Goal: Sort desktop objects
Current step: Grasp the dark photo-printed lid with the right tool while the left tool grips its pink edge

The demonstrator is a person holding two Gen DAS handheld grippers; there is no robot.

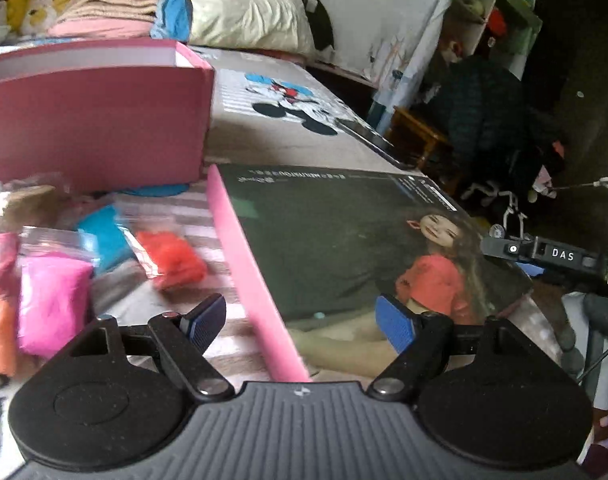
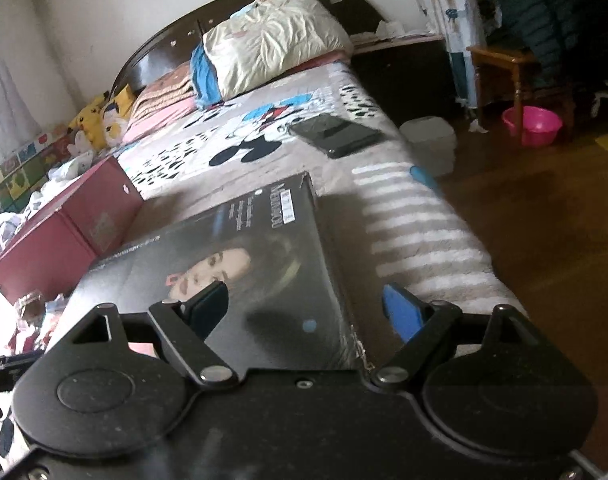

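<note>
A flat dark box lid [image 1: 328, 232] with pink sides and a picture of a girl lies on the bed. My left gripper [image 1: 299, 324] is open and hovers over the lid's near left edge, with the pink side between its fingers but untouched. To the left of the lid lie clay bags: a pink bag [image 1: 51, 300], a red bag [image 1: 171, 260] and a blue bag [image 1: 103, 236]. Behind them stands an open pink box [image 1: 95, 124]. In the right wrist view my right gripper [image 2: 306, 312] is open above the lid's [image 2: 263, 248] near right corner, holding nothing.
A dark flat device [image 2: 336, 134] lies on the patterned bedspread [image 2: 408, 220] beyond the lid. Pillows [image 2: 271, 40] and plush toys [image 2: 99, 120] are at the headboard. Right of the bed the floor holds a white bin [image 2: 428, 136], a pink basin [image 2: 532, 120] and a wooden stool [image 2: 516, 68].
</note>
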